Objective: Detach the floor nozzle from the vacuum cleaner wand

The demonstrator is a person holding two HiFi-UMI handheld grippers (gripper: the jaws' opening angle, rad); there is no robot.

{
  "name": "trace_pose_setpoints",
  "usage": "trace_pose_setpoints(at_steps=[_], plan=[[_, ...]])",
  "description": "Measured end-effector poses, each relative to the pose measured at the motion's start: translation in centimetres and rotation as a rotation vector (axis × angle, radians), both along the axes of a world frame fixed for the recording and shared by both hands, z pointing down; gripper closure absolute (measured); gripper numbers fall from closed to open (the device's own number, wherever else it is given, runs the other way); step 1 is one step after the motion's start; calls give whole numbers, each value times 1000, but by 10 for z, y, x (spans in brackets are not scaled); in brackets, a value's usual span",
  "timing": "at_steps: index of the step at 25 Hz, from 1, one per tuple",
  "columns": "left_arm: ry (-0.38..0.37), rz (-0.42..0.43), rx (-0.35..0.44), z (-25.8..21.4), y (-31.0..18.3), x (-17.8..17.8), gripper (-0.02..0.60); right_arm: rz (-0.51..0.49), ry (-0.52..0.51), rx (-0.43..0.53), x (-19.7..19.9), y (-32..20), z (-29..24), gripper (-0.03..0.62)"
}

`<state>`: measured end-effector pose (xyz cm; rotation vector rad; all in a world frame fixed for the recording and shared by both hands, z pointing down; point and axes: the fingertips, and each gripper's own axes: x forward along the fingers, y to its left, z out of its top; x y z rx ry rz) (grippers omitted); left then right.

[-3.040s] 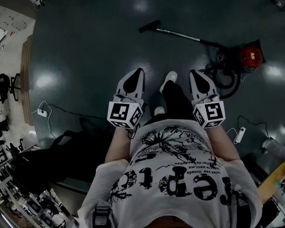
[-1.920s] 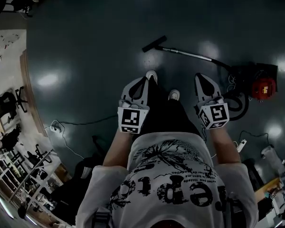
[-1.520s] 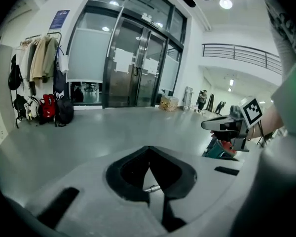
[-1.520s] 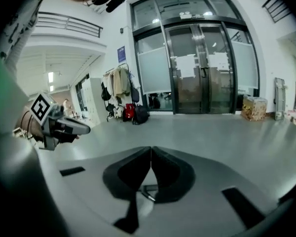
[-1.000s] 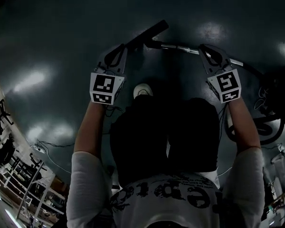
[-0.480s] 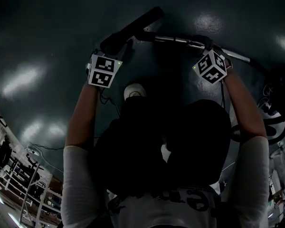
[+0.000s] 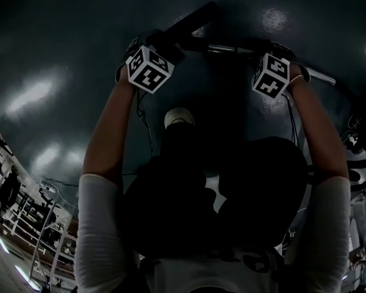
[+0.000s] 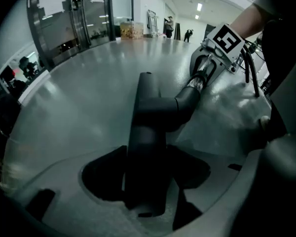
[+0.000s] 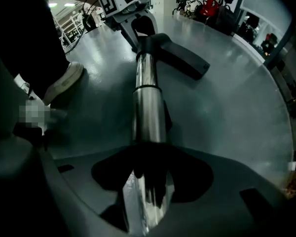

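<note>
The black floor nozzle (image 7: 195, 18) lies on the dark floor, joined by its elbow to the shiny metal wand (image 7: 232, 49). My left gripper (image 7: 160, 41) points down over the near end of the nozzle (image 8: 147, 127). Its jaws are opening, with the nozzle bar between them. My right gripper (image 7: 265, 49) points straight down over the wand (image 9: 149, 107), a short way from the elbow. Its jaws are opening too, and the tube runs between them. Each gripper shows in the other's view: right gripper (image 8: 207, 65), left gripper (image 9: 133, 19).
The person crouches over the vacuum, with a white shoe (image 7: 179, 118) just below the grippers and beside the wand (image 9: 59, 83). The black hose (image 7: 348, 96) curves away at the right edge. Racks and furniture (image 7: 18, 224) stand at the lower left.
The person walked up to the vacuum and bent low. Both grippers dropped from in front of the body to the floor, the left onto the nozzle, the right onto the wand.
</note>
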<state>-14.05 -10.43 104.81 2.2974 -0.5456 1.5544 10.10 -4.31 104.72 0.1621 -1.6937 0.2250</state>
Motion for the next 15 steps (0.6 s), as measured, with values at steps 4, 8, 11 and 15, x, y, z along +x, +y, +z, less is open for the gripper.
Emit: trace_pose_setpoints(at_steps=[4, 8, 11, 15], plan=[[-15, 11, -105, 2, 3, 4, 335, 3, -24, 10, -2, -1, -7, 388], [-30, 26, -129, 2, 4, 1, 336, 3, -80, 29, -6, 2, -10, 431], [-27, 21, -155, 0, 8, 2, 349, -9, -98, 53, -7, 2, -17, 434], [6, -9, -80, -85, -2, -2, 351, 12, -142, 93, -13, -3, -87, 435]])
